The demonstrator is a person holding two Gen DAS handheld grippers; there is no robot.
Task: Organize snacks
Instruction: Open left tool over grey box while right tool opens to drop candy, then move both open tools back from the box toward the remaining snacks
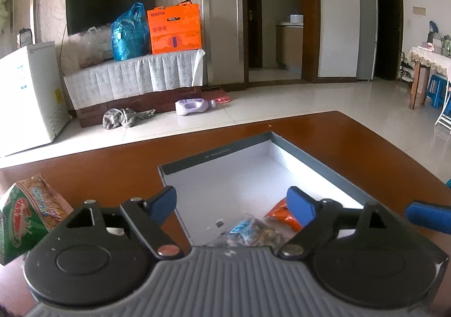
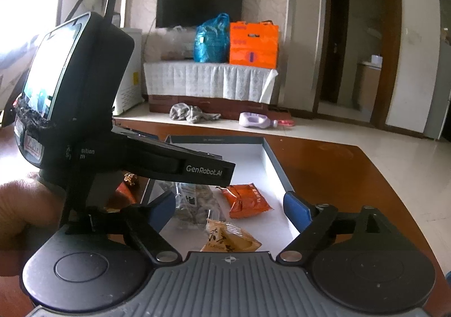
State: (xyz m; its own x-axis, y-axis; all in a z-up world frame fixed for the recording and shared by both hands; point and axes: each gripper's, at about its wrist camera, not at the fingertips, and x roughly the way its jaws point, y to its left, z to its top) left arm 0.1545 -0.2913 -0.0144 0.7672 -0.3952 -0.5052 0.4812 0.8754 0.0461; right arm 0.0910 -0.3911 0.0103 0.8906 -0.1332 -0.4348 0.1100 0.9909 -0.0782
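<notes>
The left gripper [image 1: 232,204] hangs with its blue pads spread wide and nothing between them, over the near left corner of a shallow grey box [image 1: 315,159] with a white floor. Just below it, at 6 o'clock, lies a clear bag of nuts [image 1: 253,232], and at 4 o'clock an orange snack packet [image 1: 279,214] sits partly behind the right pad. A green snack bag [image 1: 25,218] rests outside the box on the brown table [image 1: 112,159], at 9 o'clock. The right gripper [image 2: 228,210] is likewise spread and holding nothing, above the same box [image 2: 270,159]. A tan packet [image 2: 228,238] lies at its 6 o'clock, the orange packet [image 2: 245,200] just past it at 1 o'clock, the clear bag [image 2: 194,204] at 10 o'clock. A hand [image 2: 25,212] grips the left tool at 9 o'clock.
</notes>
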